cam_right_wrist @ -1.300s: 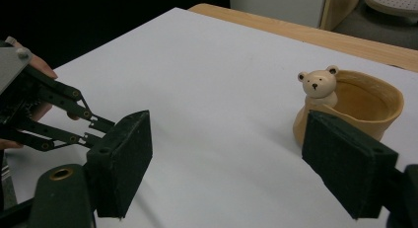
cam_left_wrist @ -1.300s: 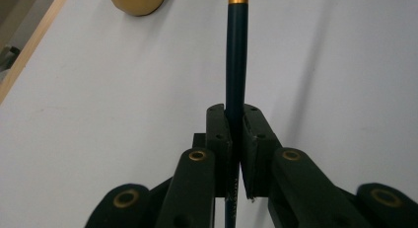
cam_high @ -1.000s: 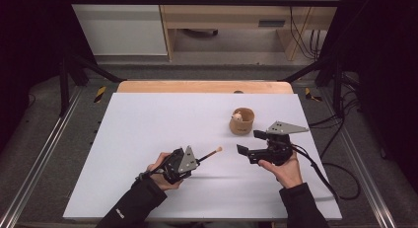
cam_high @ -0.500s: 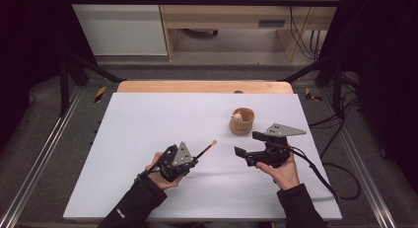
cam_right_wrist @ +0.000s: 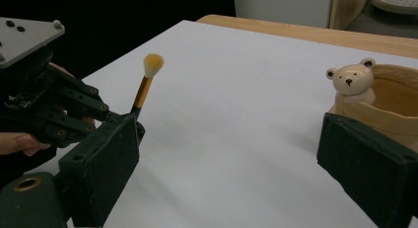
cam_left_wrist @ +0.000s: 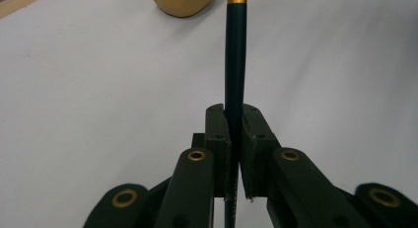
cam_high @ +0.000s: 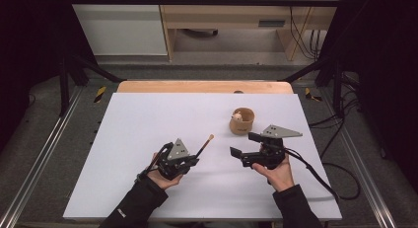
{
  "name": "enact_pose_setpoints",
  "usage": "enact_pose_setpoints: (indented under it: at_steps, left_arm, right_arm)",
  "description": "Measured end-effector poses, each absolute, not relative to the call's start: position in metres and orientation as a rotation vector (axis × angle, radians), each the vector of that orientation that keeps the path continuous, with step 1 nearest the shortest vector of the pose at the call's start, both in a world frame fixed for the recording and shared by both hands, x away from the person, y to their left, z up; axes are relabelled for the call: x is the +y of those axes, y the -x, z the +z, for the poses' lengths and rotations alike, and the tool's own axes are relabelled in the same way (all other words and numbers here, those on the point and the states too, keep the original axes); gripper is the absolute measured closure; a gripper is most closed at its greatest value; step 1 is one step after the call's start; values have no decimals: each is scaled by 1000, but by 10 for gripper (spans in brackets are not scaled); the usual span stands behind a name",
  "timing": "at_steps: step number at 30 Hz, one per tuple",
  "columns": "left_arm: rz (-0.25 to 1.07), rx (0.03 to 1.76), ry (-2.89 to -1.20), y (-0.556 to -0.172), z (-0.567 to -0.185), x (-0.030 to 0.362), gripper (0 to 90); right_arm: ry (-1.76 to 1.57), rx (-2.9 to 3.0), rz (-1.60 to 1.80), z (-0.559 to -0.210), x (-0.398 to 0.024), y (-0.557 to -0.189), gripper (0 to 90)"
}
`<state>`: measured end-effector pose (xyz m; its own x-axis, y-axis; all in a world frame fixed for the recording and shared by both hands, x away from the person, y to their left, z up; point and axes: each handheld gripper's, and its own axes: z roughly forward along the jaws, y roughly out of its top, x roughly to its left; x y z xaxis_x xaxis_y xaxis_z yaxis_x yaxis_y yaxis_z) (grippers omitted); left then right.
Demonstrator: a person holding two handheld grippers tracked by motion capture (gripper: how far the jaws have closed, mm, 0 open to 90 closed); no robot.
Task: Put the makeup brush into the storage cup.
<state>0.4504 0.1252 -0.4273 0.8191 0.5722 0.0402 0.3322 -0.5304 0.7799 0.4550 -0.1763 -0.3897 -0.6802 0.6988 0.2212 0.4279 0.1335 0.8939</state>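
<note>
Clamping a makeup brush by its dark handle: left gripper, jaws pressed tight against the shaft on both sides, as seen in the left gripper view, where the handle runs straight up out from between the pads. Rising ahead of those jaws, the handle, then a gold ferrule, then a pale bristle tuft at the far end, clear of the white table. Lying beyond the brush tip and a little to one side, a tan ceramic cup with a small bear figure on its rim, well apart from the left gripper.

Standing wide apart with nothing between them: the jaws of the right gripper, which have just been opening, held by a hand near the table's front edge. Pointing across toward the left gripper, just short of the brush tip. Sitting just behind and beside its far jaw, the cup, near but not touched. Showing between its two pads in the right gripper view, bare table surface.
</note>
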Motion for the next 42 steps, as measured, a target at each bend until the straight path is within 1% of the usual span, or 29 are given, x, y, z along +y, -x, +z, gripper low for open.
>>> enact_pose_setpoints:
  at_steps: [5,14,19,42]
  left_arm:
    - [348,693,-2157,-450,-428,123,837]
    - [363,737,-2127,-449,-428,119,837]
    - [365,763,-2083,-448,-426,116,837]
    - [385,790,-2029,-443,-421,99,837]
  right_arm:
    - [-1118,2134,1607,-391,-173,-455,104]
    - [-1111,2151,1632,-392,-168,-454,117]
    - [-1107,2162,1646,-393,-164,-454,132]
    - [-1115,2152,1695,-393,-159,-454,187]
